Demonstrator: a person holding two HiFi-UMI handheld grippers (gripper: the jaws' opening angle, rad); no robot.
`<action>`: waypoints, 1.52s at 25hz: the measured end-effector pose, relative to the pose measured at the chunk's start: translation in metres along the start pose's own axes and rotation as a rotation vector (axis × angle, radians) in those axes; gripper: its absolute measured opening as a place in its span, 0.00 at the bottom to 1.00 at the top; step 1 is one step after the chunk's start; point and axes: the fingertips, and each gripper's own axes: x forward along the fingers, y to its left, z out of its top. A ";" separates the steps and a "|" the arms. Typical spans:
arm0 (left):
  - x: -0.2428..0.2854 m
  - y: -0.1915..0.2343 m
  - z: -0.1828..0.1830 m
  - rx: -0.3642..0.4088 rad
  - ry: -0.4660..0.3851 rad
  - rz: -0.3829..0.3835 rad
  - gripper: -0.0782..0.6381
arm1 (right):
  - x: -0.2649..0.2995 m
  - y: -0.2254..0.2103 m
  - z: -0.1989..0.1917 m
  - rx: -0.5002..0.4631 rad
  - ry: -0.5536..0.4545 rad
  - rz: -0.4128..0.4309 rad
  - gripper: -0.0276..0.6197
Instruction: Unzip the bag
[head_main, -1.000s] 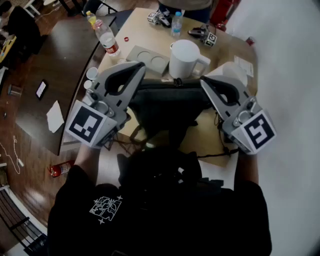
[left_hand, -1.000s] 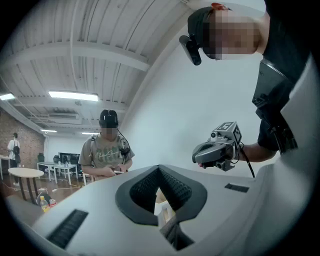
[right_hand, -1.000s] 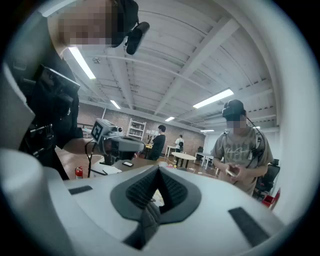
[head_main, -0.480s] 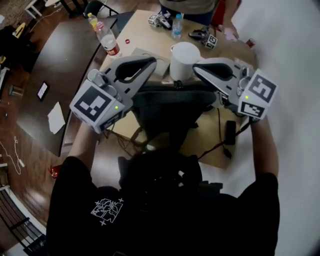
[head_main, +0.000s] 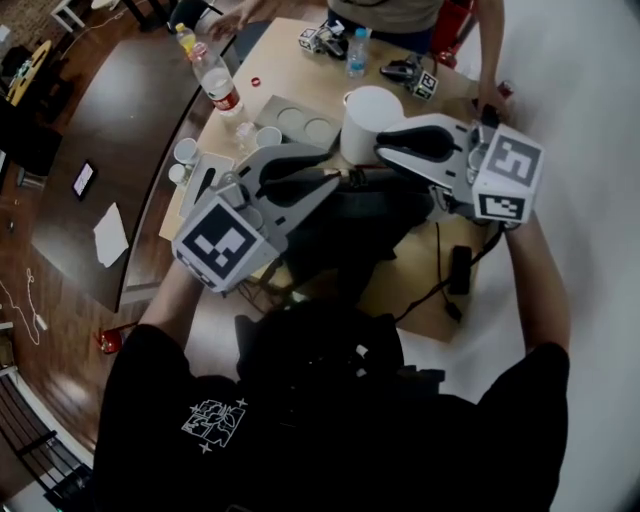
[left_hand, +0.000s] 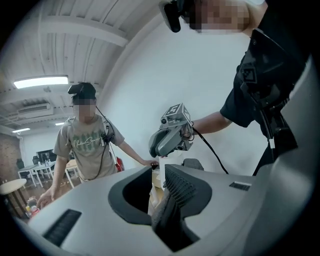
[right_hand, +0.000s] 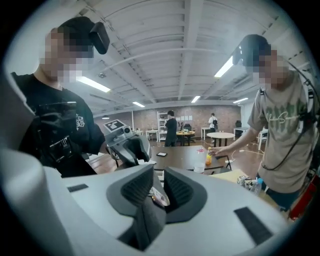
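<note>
The black bag (head_main: 350, 235) stands on the wooden table (head_main: 400, 290) right in front of me, its top edge between both grippers. My left gripper (head_main: 335, 182) points right at the bag's top. In the left gripper view its jaws (left_hand: 159, 170) have just been opening, and a dark fabric strip (left_hand: 167, 215) of the bag leans loosely on one pad. My right gripper (head_main: 384, 150) points left over the bag. Its jaws (right_hand: 159, 175) have also just been opening, with a dark strap and a small shiny tag (right_hand: 161, 198) lying loose between them.
A white pitcher (head_main: 372, 120) stands just behind the bag, with a grey tray (head_main: 300, 125), white cups (head_main: 185, 150) and a plastic bottle (head_main: 215, 80) to its left. A black cable and adapter (head_main: 458, 268) lie at the right. Another person (left_hand: 85, 145) leans on the table's far side.
Both grippers have swung in from the bag's sides toward its top middle and sunk a little. Their jaws stand wider apart than before.
</note>
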 end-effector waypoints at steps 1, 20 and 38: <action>0.000 -0.002 0.000 -0.016 -0.012 -0.003 0.22 | 0.001 0.001 -0.003 -0.001 0.023 0.024 0.20; -0.013 -0.040 -0.001 -0.102 -0.053 -0.033 0.22 | 0.022 0.041 -0.058 0.326 0.388 0.708 0.35; -0.017 -0.054 0.000 -0.110 -0.059 -0.036 0.22 | 0.021 0.066 -0.054 0.520 0.494 1.064 0.34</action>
